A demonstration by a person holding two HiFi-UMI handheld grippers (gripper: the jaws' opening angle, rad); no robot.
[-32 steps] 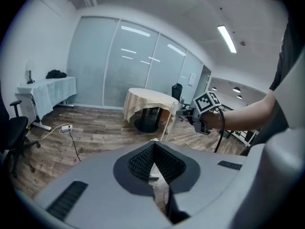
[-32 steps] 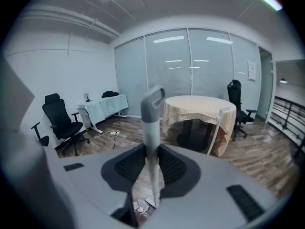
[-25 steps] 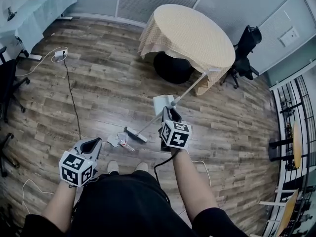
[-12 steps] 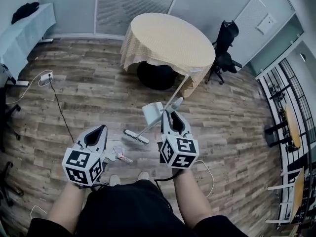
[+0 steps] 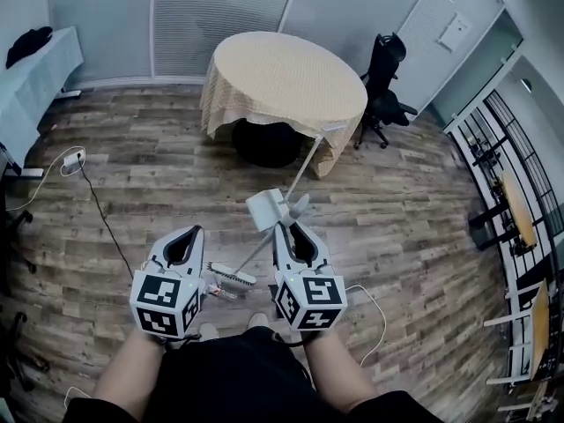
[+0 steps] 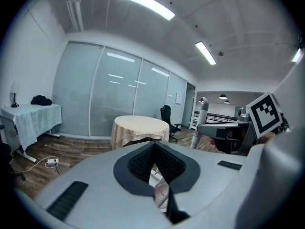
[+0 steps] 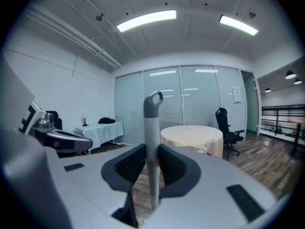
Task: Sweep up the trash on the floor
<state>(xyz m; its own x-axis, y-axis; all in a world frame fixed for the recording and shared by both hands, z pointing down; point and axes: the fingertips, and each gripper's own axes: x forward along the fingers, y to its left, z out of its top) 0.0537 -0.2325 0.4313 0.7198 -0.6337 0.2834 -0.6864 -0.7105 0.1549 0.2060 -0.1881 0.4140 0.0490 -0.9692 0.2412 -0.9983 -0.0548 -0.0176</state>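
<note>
Broom (image 5: 233, 276): likely light and stiff; grip its pole mid-length.
Right gripper (image 7: 152, 149): clamped on dustpan handle (image 7: 152, 113).
Left gripper (image 6: 153, 147): jaws together, empty.

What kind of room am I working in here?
Probably an office meeting room: frosted glass partition walls, a round cloth-covered table, and a black office chair beside it.

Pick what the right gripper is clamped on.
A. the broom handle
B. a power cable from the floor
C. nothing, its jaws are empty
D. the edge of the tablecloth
A: in the right gripper view, the right gripper has its jaws closed on either side of the upright grey-and-white broom handle, whose looped end rises above them.
</note>
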